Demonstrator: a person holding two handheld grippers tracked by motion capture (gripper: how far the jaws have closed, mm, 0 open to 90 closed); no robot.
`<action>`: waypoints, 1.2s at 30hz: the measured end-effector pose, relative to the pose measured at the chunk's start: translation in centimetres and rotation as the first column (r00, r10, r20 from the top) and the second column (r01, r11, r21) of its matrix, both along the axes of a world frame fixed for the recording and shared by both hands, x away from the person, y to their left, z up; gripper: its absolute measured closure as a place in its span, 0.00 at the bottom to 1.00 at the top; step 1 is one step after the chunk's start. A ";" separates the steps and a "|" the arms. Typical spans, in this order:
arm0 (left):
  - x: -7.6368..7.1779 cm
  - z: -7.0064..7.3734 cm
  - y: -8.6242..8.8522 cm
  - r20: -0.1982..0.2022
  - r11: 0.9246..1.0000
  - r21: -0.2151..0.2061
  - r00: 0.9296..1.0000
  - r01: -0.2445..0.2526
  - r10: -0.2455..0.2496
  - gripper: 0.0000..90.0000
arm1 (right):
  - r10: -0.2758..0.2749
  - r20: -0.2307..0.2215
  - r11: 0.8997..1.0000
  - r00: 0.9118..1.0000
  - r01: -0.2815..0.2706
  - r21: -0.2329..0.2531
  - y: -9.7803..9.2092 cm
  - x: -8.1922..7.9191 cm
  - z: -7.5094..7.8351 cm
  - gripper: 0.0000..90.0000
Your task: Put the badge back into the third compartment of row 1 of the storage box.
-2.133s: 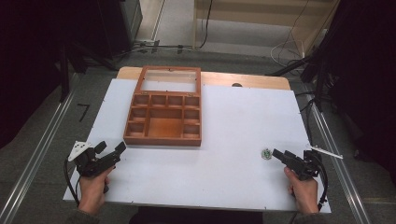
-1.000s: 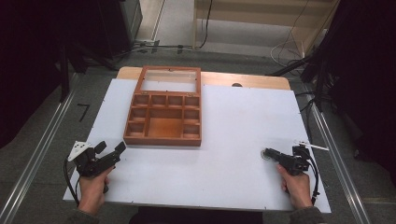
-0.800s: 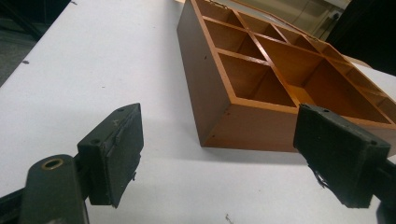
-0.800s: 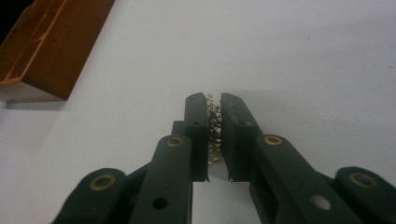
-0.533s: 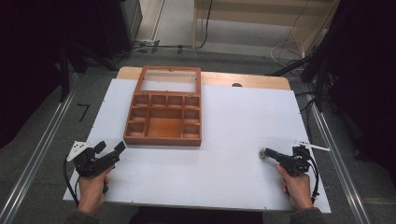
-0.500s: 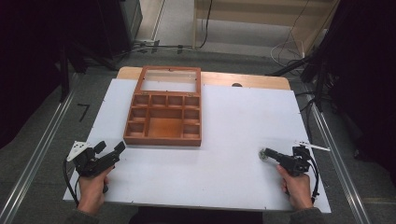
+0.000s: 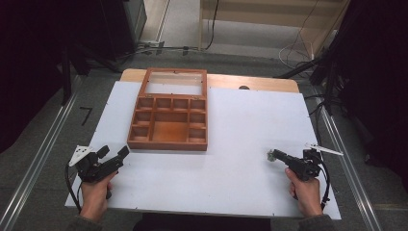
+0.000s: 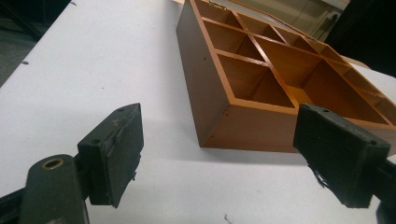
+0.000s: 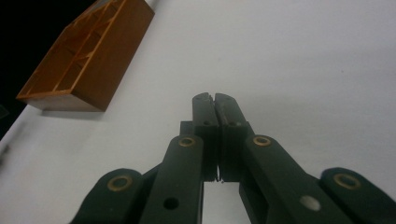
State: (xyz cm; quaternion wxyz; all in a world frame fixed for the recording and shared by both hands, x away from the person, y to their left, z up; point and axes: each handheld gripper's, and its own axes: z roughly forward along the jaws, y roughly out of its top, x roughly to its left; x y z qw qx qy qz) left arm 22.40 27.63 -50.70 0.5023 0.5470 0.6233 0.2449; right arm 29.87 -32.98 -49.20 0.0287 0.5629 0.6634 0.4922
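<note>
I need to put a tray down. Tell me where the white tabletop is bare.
Bare: the wide stretch right of the wooden compartment box, out to the table edge, and the front strip between the left gripper and right gripper. Crowded: only the box's back-left area.

The high camera hangs above my side of the surface (image 7: 240,144), looking forward and down, far enough back to take in the whole white top, my forearms at the bottom edge and the floor beyond. The camera on my left tongs (image 8: 219,158) sits low and close, facing along the jaws straight at the near corner of the wooden tray (image 8: 243,93). The camera on my right tongs (image 9: 215,105) also skims low over the white top, tilted, with that tray (image 9: 93,51) farther off at its upper left. All three views share the tray (image 7: 168,122) and the white top around it.
</note>
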 end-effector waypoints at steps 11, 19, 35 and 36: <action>0.0 0.0 0.0 0.000 1.000 -0.001 1.000 0.000 0.000 0.18 | 0.007 0.021 1.000 1.000 -0.008 0.023 1.0 0.1 1.1 0.95; 0.0 0.0 0.1 -0.001 1.000 -0.003 1.000 -0.001 0.001 0.18 | 0.019 0.040 0.999 0.999 -0.020 0.031 2.6 0.3 2.5 0.95; 0.1 0.0 0.0 0.001 1.000 -0.012 1.000 0.002 -0.002 0.18 | 0.090 0.061 0.995 0.994 -0.092 0.025 6.6 0.4 5.5 0.95; 0.1 0.0 0.0 0.002 1.000 -0.012 1.000 0.004 -0.004 0.18 | 0.093 0.063 0.995 0.994 -0.094 0.023 6.9 0.5 5.7 0.95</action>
